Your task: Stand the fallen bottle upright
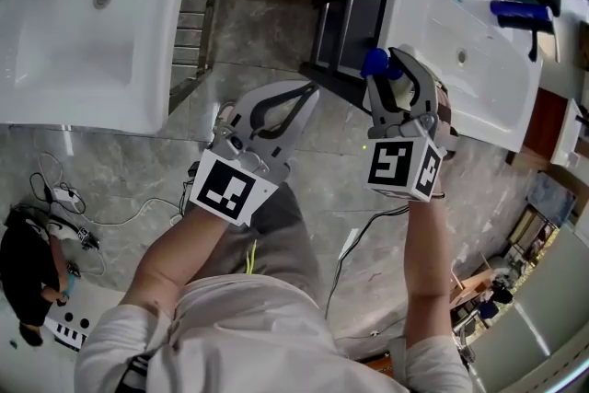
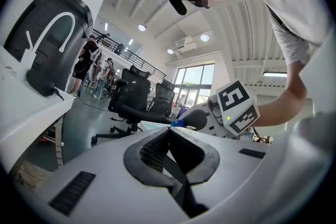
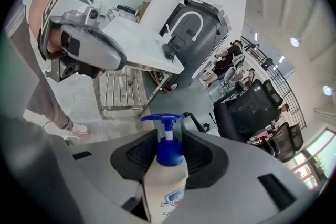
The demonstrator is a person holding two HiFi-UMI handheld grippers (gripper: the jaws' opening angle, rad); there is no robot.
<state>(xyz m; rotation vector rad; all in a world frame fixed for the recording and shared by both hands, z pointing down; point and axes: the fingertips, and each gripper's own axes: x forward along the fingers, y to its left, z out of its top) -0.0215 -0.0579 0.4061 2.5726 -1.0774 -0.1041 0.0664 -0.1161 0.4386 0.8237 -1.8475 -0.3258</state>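
A white bottle [image 3: 164, 181] with a blue pump top [image 3: 169, 150] stands between the jaws of my right gripper [image 3: 167, 139], which is shut on its neck and shoulders. In the head view the right gripper [image 1: 398, 62] is held above the floor beside the right-hand white table, with the blue pump [image 1: 375, 62] poking out at its tip. My left gripper [image 1: 308, 93] hovers to its left, jaws shut with nothing in them. Seen from the left gripper [image 2: 169, 130], the pads meet at the tip, and the right gripper [image 2: 202, 120] with the blue pump [image 2: 177, 124] is just beyond.
A white table [image 1: 92, 23] lies at upper left and another white table [image 1: 469, 51] at upper right, bearing a blue object [image 1: 520, 11]. Between them are a metal rack [image 1: 189, 23] and a black chair base [image 1: 342, 23]. Cables [image 1: 64, 198] lie on the stone floor.
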